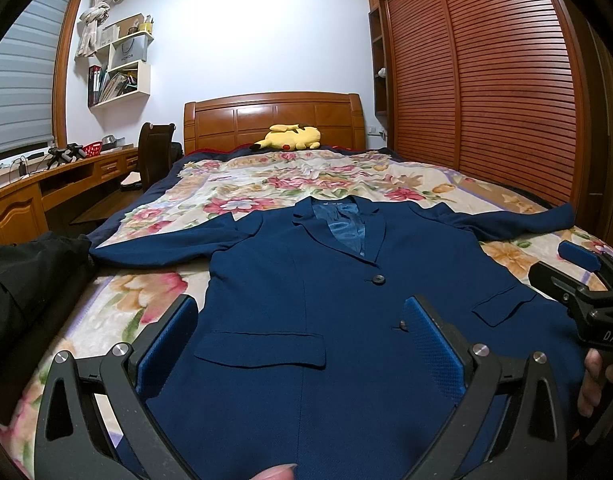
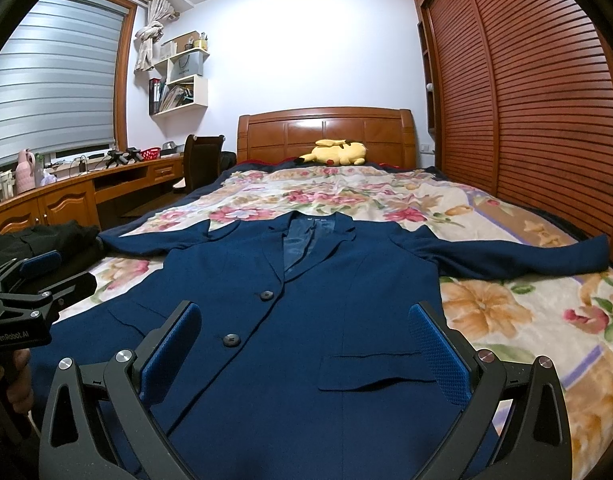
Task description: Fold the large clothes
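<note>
Navy wool-like cloth marks the jacket [image 1: 306,320], which is laid face up and buttoned on the floral bedspread [image 2: 506,312], collar toward the headboard [image 1: 274,114], both sleeves spread sideways. The left gripper [image 1: 300,344] is held over the hem near one pocket, jaws spread wide and empty; the right gripper [image 2: 306,354] is held likewise over the other pocket, also spread and empty. No fold appears begun. A sleeve [image 2: 526,256] is probably best taken first: its cuff should be pinched near the edge, lifted only slightly and laid across the chest, so the body is not dragged. A black garment [image 1: 22,276] lies just beside the other cuff and should be avoided.
</note>
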Available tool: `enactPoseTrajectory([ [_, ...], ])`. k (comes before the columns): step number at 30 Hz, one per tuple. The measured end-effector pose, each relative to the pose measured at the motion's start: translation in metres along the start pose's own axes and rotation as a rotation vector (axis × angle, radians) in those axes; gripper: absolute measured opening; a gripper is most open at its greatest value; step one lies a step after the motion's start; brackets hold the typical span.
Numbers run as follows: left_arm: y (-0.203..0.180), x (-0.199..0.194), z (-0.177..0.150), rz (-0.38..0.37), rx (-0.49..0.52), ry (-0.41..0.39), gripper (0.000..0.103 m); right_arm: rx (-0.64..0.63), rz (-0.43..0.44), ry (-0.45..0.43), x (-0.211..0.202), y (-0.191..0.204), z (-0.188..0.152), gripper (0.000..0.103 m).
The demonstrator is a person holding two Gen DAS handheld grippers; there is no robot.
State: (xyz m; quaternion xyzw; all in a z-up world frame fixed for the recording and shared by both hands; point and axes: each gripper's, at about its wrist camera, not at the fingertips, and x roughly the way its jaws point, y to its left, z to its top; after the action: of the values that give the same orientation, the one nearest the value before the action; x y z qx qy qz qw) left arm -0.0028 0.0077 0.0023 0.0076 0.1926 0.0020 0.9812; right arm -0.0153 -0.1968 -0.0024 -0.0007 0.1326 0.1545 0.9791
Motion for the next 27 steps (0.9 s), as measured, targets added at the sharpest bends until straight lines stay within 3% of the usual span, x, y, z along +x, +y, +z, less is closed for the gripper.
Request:
enactPoseTrajectory([
  [20, 0.000, 0.000, 0.000, 0.000, 0.003, 0.002, 0.103, 0.001, 0.003, 0.000, -0.001, -0.001, 0.000, 0.103],
  [27, 0.019, -0.005, -0.003, 0.010, -0.004, 0.032, 0.103, -0.008, 0.028, 0.016, 0.003, 0.004, -0.001, 0.103],
])
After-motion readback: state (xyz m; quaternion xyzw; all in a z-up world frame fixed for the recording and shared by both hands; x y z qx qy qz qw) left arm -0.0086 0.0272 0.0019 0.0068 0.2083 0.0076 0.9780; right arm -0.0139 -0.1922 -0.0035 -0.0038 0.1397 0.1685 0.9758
